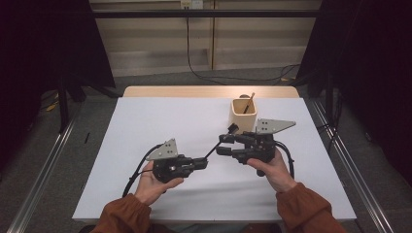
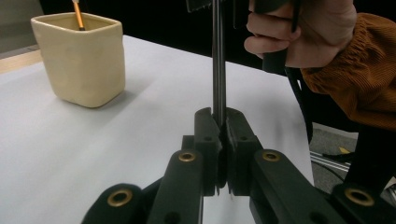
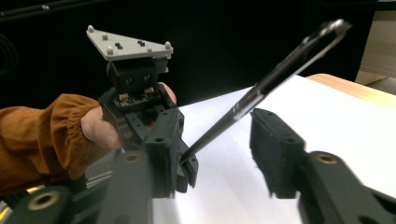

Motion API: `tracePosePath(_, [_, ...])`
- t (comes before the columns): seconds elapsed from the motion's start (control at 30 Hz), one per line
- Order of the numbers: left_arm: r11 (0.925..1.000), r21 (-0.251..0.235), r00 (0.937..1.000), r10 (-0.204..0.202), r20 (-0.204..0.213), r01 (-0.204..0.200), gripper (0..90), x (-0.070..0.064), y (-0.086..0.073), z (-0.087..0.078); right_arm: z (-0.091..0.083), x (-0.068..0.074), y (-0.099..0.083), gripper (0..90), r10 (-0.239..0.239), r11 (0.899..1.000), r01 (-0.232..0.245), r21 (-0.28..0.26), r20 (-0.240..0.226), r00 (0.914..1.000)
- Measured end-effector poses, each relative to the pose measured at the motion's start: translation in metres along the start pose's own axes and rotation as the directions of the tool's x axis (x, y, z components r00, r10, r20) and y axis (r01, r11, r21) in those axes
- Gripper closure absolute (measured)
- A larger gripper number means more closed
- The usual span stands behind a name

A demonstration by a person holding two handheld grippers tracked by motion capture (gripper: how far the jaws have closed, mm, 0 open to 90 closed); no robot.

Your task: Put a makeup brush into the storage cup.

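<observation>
The left gripper (image 1: 203,162) is pressed together on the lower end of a thin dark pen (image 1: 214,148); in the left gripper view its two black jaws pinch the pen (image 2: 218,65) tightly and the pen rises straight up from them toward the top of the frame. The right gripper (image 1: 226,144) is spread, and in the right gripper view its jaws stand apart on both sides of the pen (image 3: 275,74) without touching it. The pen is therefore in the air above the bench (image 1: 145,126), between the two grippers, near the centre of the high view. Its long axis runs from lower left to upper right in that view, from the left gripper up toward the cream cup (image 1: 243,114) in the upper right part of the bench, with its farther end close to the right gripper. This looks like a handover of the pen. To do it well, I think the right gripper should close around the middle of the pen, square to its long axis, while the left gripper keeps a firm and quiet hold; the left should let go only when the right has a sure pinch, otherwise the pen may turn or fall. The cup already holds one wooden stick (image 1: 249,103), leaning to the right.
</observation>
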State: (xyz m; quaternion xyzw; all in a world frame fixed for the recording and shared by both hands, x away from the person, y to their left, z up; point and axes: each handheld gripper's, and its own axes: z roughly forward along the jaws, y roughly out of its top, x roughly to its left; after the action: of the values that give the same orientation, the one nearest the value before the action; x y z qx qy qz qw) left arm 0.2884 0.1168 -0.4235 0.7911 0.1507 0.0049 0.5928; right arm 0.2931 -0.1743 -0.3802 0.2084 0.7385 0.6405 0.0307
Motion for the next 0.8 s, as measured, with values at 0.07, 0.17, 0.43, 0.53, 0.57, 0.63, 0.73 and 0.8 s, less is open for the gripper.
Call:
tracePosePath(0.07, [1.0000,0.001,1.0000,0.001,0.005,-0.001,85.5,0.0004,-0.0008,0.0005,-0.0007,-0.0007,0.0006,60.8,0.011,1.000,-0.011,-0.009,0.001,0.9999])
tracePosePath(0.17, [1.0000,0.007,1.0000,0.003,-0.001,-0.003,85.4,0.0007,-0.0015,0.0007,-0.0036,-0.0016,0.0021,67.1,0.019,1.000,-0.019,-0.017,-0.001,0.9998])
tracePosePath(0.43, [0.9999,0.017,0.9999,0.001,0.016,-0.001,85.4,0.0001,-0.0049,0.0045,-0.0056,-0.0043,0.0018,77.7,0.066,0.997,-0.066,-0.039,-0.011,0.9978])
tracePosePath(0.53, [0.9998,0.020,0.9999,0.005,0.016,-0.005,85.4,-0.0003,-0.0057,0.0059,-0.0056,-0.0043,0.0022,80.1,0.074,0.996,-0.075,-0.038,-0.026,0.9969])
tracePosePath(0.57, [0.9998,0.021,0.9998,0.007,0.018,-0.007,85.3,0.0000,-0.0060,0.0062,-0.0058,-0.0044,0.0022,80.6,0.077,0.996,-0.078,-0.037,-0.029,0.9967])
tracePosePath(0.63, [0.9997,0.023,0.9999,0.010,0.012,-0.010,84.9,-0.0006,-0.0070,0.0076,-0.0057,-0.0043,0.0023,82.2,0.083,0.996,-0.085,-0.038,-0.041,0.9957])
tracePosePath(0.73, [0.9994,0.033,0.9999,0.010,0.005,-0.011,83.9,-0.0016,-0.0086,0.0100,-0.0046,-0.0030,0.0027,85.0,0.094,0.995,-0.097,-0.035,-0.069,0.9932])
tracePosePath(0.8, [0.9996,0.027,1.0000,0.003,0.003,-0.003,83.2,-0.0018,-0.0090,0.0102,-0.0039,-0.0013,0.0035,85.4,0.095,0.995,-0.098,-0.034,-0.070,0.9930])
